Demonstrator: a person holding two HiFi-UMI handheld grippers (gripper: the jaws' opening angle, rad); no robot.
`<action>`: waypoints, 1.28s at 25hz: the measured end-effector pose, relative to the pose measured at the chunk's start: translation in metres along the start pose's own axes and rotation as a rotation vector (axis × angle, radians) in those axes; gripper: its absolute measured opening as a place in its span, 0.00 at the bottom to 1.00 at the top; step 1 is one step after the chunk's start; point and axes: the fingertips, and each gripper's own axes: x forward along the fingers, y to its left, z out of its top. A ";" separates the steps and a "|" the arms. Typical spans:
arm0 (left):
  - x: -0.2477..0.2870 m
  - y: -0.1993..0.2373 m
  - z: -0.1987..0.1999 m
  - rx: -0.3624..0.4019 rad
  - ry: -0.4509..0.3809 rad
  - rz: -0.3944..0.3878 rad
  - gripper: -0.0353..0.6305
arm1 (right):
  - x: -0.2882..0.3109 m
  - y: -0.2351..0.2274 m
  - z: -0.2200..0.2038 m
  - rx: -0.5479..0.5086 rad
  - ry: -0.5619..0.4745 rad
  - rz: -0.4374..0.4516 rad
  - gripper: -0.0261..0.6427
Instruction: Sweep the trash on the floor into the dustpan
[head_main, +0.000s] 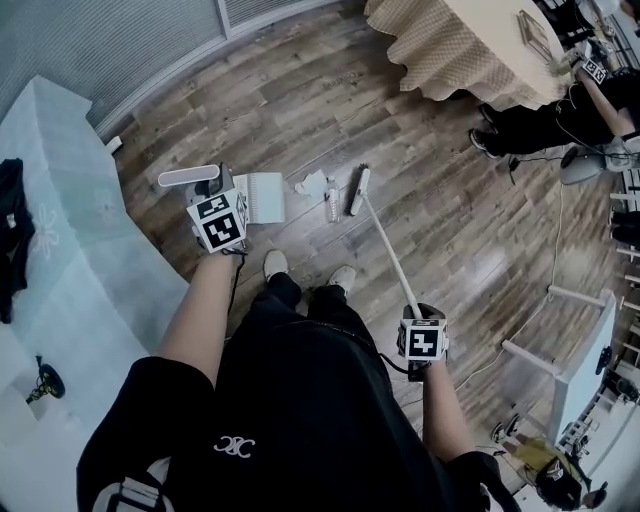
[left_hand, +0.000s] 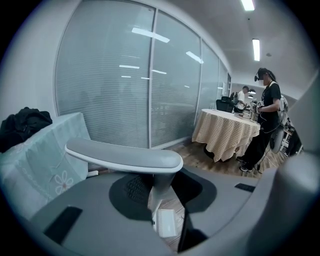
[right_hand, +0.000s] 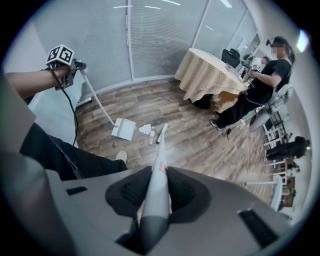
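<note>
**Two grips set for one sweep**

The left gripper (left_hand: 161, 186) is clamped on the upright stem of the dustpan (head_main: 265, 197), just under its grey top handle (left_hand: 125, 154). That keeps the pan resting on the wooden floor (head_main: 300, 100). The right gripper (right_hand: 157, 190) is closed round the stick of the broom (head_main: 385, 245) and points steeply down, with the broom head (head_main: 358, 190) at the far end. The trash (head_main: 312, 184), crumpled paper and a small bottle-like piece, lies between head and pan, probably ready for a leftward push.

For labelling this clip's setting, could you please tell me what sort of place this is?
Probably an office or meeting room: a wood-plank floor, a glazed partition with blinds, and a round table under a checked cloth.
</note>
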 end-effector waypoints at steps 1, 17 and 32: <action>-0.001 -0.006 0.000 0.002 -0.001 0.000 0.22 | 0.000 0.005 0.001 -0.022 -0.001 0.008 0.20; -0.005 -0.036 -0.007 -0.041 0.013 -0.013 0.22 | -0.009 0.050 0.038 -0.182 -0.021 0.176 0.20; -0.006 -0.036 -0.009 -0.004 -0.008 -0.088 0.23 | -0.018 0.098 0.063 -0.274 -0.039 0.280 0.20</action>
